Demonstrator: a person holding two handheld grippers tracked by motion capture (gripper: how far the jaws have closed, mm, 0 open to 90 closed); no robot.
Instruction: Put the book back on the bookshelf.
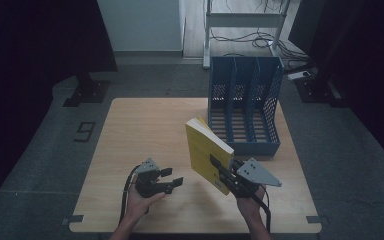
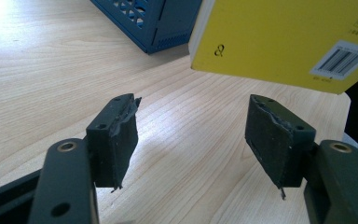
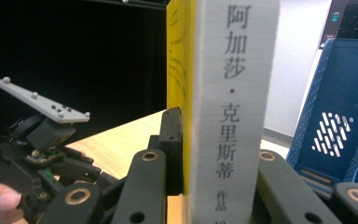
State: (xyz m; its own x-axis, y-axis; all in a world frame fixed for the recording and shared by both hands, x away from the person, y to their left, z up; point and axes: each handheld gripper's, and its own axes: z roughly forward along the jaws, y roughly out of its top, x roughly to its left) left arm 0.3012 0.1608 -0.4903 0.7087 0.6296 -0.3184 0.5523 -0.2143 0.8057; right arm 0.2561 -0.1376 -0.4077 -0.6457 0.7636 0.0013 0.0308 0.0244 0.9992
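Now mid-carry: yellow book (image 1: 207, 152) upright above bench (image 1: 130, 135), clamped in right gripper (image 1: 225, 172) jaws. Left gripper (image 1: 172, 179) jaws wide, empty. Next, prob.: slot into blue file rack (image 1: 244, 107), spine aligned w/ compartment.

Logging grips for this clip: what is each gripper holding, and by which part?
The right gripper clamps the yellow book across its covers at the lower spine end. The left gripper stands open, holding nothing.

We see our left gripper (image 2: 193, 135) jaws apart over table (image 2: 51, 70), empty; yellow book (image 2: 284, 37) ahead, blue rack (image 2: 154, 18) behind.
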